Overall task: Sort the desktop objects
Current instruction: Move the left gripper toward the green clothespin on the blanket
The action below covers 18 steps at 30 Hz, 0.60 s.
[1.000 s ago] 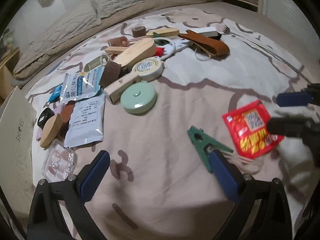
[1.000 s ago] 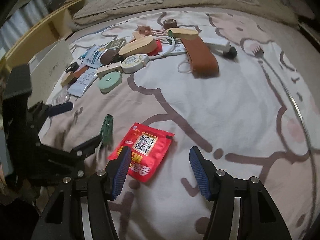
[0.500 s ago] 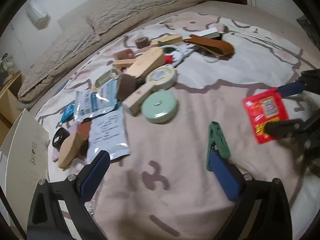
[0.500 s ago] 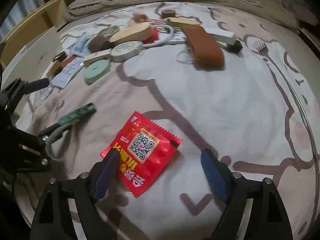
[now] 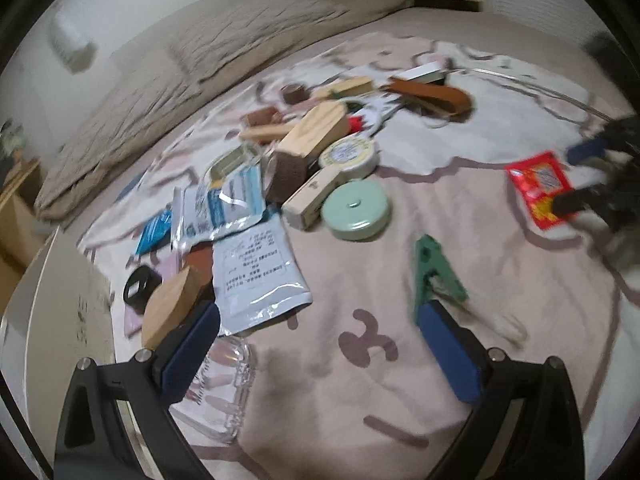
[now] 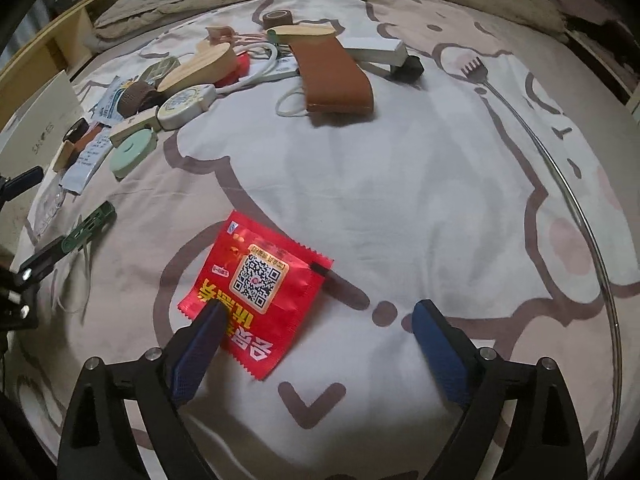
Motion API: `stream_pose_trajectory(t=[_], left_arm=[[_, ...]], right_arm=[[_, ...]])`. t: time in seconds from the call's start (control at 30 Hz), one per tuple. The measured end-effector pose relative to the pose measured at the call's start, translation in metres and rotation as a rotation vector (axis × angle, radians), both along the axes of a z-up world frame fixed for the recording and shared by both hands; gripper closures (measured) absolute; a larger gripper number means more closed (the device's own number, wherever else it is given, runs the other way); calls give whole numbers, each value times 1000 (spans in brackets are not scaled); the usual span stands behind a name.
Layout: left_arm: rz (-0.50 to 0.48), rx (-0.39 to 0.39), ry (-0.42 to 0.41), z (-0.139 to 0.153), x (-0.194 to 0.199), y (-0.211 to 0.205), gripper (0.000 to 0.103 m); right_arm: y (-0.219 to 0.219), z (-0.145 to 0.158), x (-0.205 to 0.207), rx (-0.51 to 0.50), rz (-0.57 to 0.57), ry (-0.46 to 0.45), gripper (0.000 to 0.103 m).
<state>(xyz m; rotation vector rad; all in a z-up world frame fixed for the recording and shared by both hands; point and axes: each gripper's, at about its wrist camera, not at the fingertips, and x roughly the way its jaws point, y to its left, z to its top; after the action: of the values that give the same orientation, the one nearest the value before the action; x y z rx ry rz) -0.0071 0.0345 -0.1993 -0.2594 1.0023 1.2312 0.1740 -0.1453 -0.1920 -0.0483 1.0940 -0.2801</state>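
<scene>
A red snack packet [image 6: 256, 288] with a QR code lies flat on the patterned bedspread. My right gripper [image 6: 318, 320] is open over its near edge, the left finger on the packet's corner. The packet also shows at the right of the left wrist view [image 5: 540, 186]. A green clip [image 5: 434, 272] lies just past my left gripper's right finger; it also shows at the left of the right wrist view [image 6: 90, 226]. My left gripper [image 5: 320, 328] is open and empty above the bedspread.
A pile of objects lies farther back: mint round case [image 5: 356, 210], white round tin [image 5: 348, 156], wooden blocks [image 5: 316, 130], foil pouches [image 5: 256, 268], brown leather strap [image 6: 332, 76], fork [image 6: 480, 76]. A clear plastic box [image 5: 220, 388] and white box [image 5: 44, 320] lie left.
My left gripper has swung left and back, so the green clip now sits at its right finger. My right gripper has moved forward and down over the red packet.
</scene>
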Motion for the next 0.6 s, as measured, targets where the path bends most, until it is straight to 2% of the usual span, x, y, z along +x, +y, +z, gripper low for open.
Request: stream_pose_trajectory(t=[0.07, 0.13, 0.27, 0.4, 0.47, 0.6], left_arm=[[-4, 15, -13, 7, -6, -2, 2], [36, 13, -43, 12, -11, 2, 2], [128, -21, -155, 22, -19, 15, 2], [114, -64, -214, 23, -7, 17, 2], [72, -85, -206, 20, 5, 12, 2], [-14, -120, -135, 9, 25, 0, 2]], right_arm=[[1, 0, -1, -4, 5, 8, 9], [1, -1, -3, -8, 5, 12, 9], [2, -1, -2, -7, 4, 21, 8], [2, -2, -4, -11, 11, 23, 8], [1, -2, -3, -10, 17, 25, 7], [2, -3, -3, -8, 23, 26, 7]])
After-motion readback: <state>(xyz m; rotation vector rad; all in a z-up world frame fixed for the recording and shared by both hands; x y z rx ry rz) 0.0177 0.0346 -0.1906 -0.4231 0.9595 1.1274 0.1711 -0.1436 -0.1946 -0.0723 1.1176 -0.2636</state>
